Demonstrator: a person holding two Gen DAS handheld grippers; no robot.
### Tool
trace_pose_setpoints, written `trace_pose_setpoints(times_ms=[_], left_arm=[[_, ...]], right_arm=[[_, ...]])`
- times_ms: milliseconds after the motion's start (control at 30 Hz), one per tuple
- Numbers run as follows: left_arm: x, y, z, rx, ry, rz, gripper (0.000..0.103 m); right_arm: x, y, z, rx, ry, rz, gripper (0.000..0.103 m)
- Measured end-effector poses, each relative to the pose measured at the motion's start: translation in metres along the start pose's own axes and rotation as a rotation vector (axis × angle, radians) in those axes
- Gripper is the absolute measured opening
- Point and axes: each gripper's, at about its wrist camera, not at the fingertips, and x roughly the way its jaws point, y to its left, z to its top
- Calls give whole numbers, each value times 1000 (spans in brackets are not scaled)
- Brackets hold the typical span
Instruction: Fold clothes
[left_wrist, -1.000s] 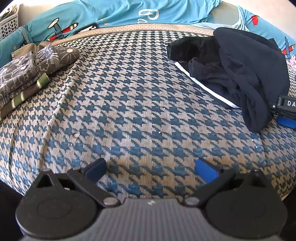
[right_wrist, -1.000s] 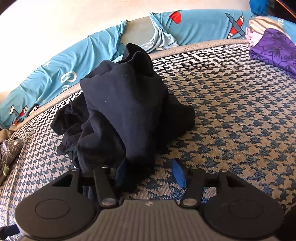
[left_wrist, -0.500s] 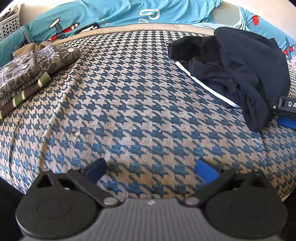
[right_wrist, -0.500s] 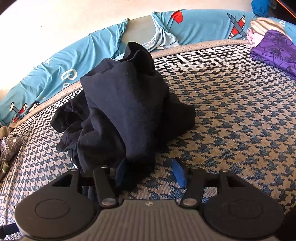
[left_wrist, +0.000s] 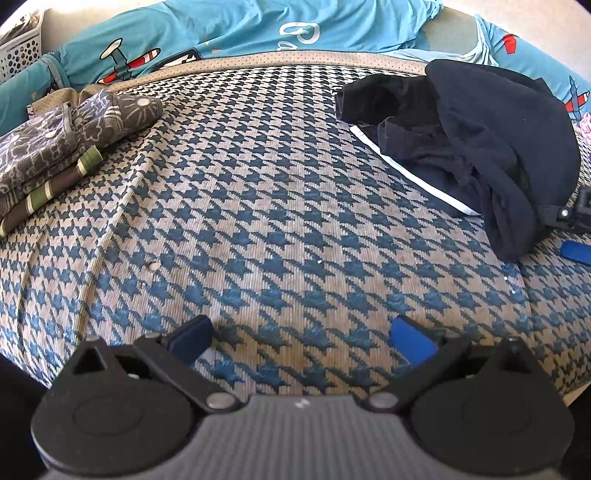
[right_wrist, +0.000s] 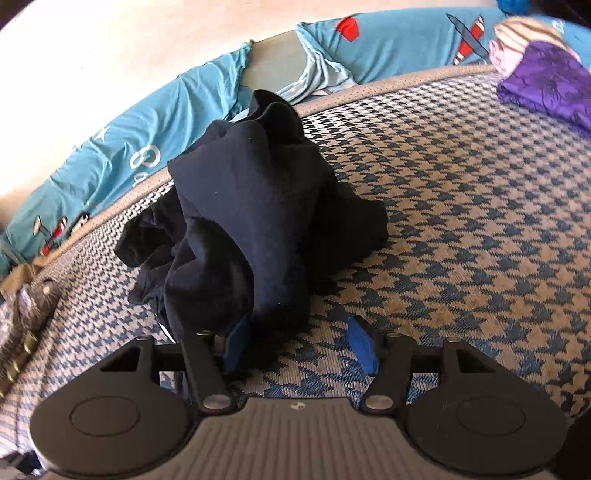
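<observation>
A blue-and-tan houndstooth woven mattress cover (left_wrist: 280, 206) fills the room's foreground in bright daylight. Behind it a turquoise aeroplane-print sheet (left_wrist: 229, 33) runs below a plain pale wall (right_wrist: 110, 66).

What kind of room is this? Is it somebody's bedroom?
Probably a bedroom. Clothes lie on a houndstooth-patterned mattress, a teal sheet printed with airplanes runs behind it, and a white laundry basket sits in the corner.
</observation>
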Motion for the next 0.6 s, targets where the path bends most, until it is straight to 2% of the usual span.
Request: trace_pose_setpoints(times_ms=[200, 333, 467, 600], left_arm=[[-1, 0, 0, -7, 0, 2, 103], [0, 2, 3, -30, 8, 0, 103], [2, 6, 7, -51, -10, -19, 103], [5, 8, 14, -87, -22, -36, 103]], right_arm=[[-10, -12, 5, 91, -7, 37, 60], [-17, -13, 10, 94, -38, 57, 60], [-21, -9, 16, 40, -71, 77, 70], [-24, -2, 24, -33, -93, 104, 70]])
